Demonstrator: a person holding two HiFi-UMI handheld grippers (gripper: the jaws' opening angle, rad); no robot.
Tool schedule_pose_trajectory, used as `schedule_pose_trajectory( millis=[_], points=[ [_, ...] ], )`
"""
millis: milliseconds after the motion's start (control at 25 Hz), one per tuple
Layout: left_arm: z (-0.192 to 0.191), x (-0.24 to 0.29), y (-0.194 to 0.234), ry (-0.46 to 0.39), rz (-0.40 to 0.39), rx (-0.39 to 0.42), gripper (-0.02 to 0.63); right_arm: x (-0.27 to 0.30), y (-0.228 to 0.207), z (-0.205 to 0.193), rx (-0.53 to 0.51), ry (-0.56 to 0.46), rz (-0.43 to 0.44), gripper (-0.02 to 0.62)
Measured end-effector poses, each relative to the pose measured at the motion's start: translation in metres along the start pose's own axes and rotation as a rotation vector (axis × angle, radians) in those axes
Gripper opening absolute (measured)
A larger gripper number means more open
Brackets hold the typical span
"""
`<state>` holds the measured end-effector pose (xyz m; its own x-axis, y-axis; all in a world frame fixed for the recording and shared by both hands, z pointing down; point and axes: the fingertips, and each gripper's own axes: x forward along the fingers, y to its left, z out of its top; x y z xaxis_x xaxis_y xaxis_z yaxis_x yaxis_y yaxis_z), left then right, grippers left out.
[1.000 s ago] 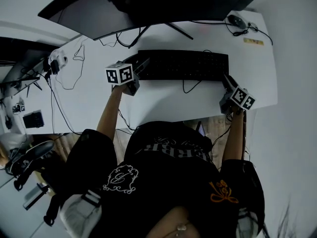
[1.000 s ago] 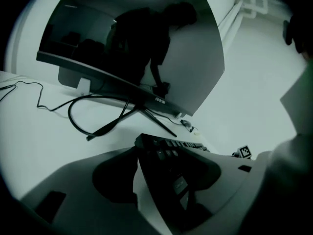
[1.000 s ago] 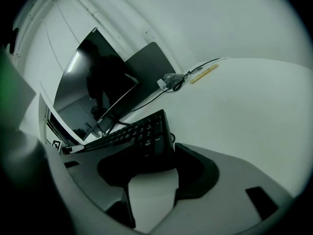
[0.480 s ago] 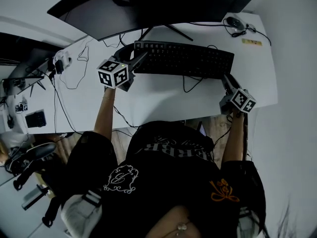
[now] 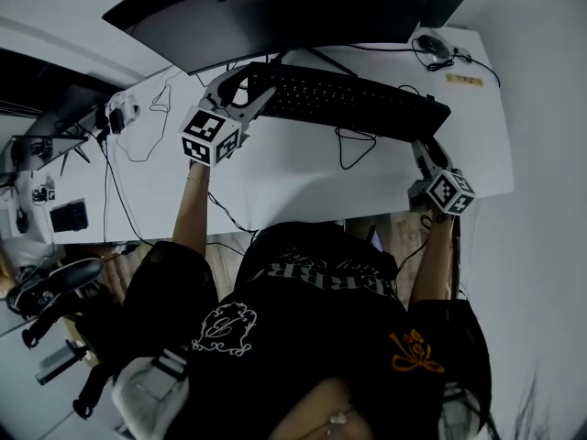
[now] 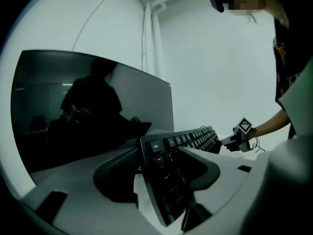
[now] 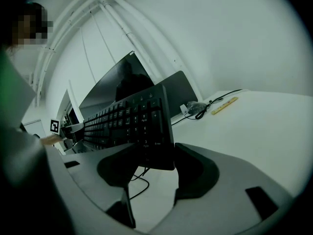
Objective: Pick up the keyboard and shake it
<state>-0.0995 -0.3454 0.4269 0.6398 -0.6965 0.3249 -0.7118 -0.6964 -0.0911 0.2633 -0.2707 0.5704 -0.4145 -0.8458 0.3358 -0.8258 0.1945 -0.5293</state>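
Observation:
A black keyboard (image 5: 353, 99) hangs in the air above the white desk (image 5: 303, 186), slanted, with its left end closer to the monitor. My left gripper (image 5: 251, 99) is shut on its left end, and my right gripper (image 5: 427, 150) is shut on its right end. In the left gripper view the keyboard (image 6: 168, 146) stands on edge between the jaws of my left gripper (image 6: 164, 175), Esc key uppermost. In the right gripper view the number-pad end of the keyboard (image 7: 132, 121) sits clamped in my right gripper (image 7: 159, 161). Its cable (image 5: 353, 145) dangles in a loop below.
A large dark monitor (image 5: 284, 7) stands right behind the keyboard on a two-legged stand. A mouse (image 5: 438, 40) and a yellow ruler (image 5: 466, 78) lie at the desk's far right corner. Loose cables and a plug (image 5: 124, 113) sit at the left. The person's lap fills the foreground.
The keyboard has come up off the desk and moved toward the monitor with both grippers on it. Its left end rose more, so it now slants.

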Motion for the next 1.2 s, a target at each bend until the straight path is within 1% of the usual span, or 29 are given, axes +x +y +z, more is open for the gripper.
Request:
schedule_pose_trajectory(
  millis=[200, 320, 480, 680, 760, 840, 920, 1040, 1120, 1200],
  points=[
    [0.033, -0.010, -0.012, -0.027, 0.031, 0.179, 0.259, -0.003, 0.004, -0.005, -0.055, -0.006, 0.015, 0.225],
    [0.056, -0.014, -0.021, -0.057, 0.047, 0.276, 0.256, -0.006, 0.008, -0.002, -0.068, -0.028, 0.011, 0.225],
    [0.088, -0.021, -0.036, -0.113, 0.047, 0.353, 0.255, -0.013, 0.011, 0.003, -0.061, -0.071, 0.010, 0.225],
    [0.124, -0.031, -0.059, -0.222, 0.032, 0.457, 0.252, -0.021, 0.011, 0.007, -0.070, -0.098, 0.022, 0.225],
    [0.131, -0.035, -0.070, -0.241, 0.025, 0.514, 0.252, -0.025, 0.009, 0.008, -0.075, -0.111, 0.021, 0.225],
    [0.133, -0.036, -0.080, -0.239, 0.019, 0.562, 0.252, -0.028, 0.006, 0.004, -0.075, -0.111, 0.017, 0.225],
    [0.133, -0.035, -0.085, -0.227, 0.013, 0.584, 0.252, -0.031, 0.005, 0.000, -0.071, -0.101, 0.006, 0.225],
    [0.133, -0.033, -0.087, -0.228, -0.004, 0.587, 0.252, -0.036, 0.004, -0.004, -0.065, -0.087, -0.014, 0.225],
    [0.133, -0.032, -0.087, -0.237, -0.013, 0.562, 0.252, -0.039, 0.004, -0.005, -0.065, -0.083, -0.022, 0.225],
    [0.129, -0.029, -0.084, -0.236, -0.015, 0.518, 0.252, -0.042, 0.003, -0.004, -0.070, -0.076, -0.032, 0.225]
  ],
)
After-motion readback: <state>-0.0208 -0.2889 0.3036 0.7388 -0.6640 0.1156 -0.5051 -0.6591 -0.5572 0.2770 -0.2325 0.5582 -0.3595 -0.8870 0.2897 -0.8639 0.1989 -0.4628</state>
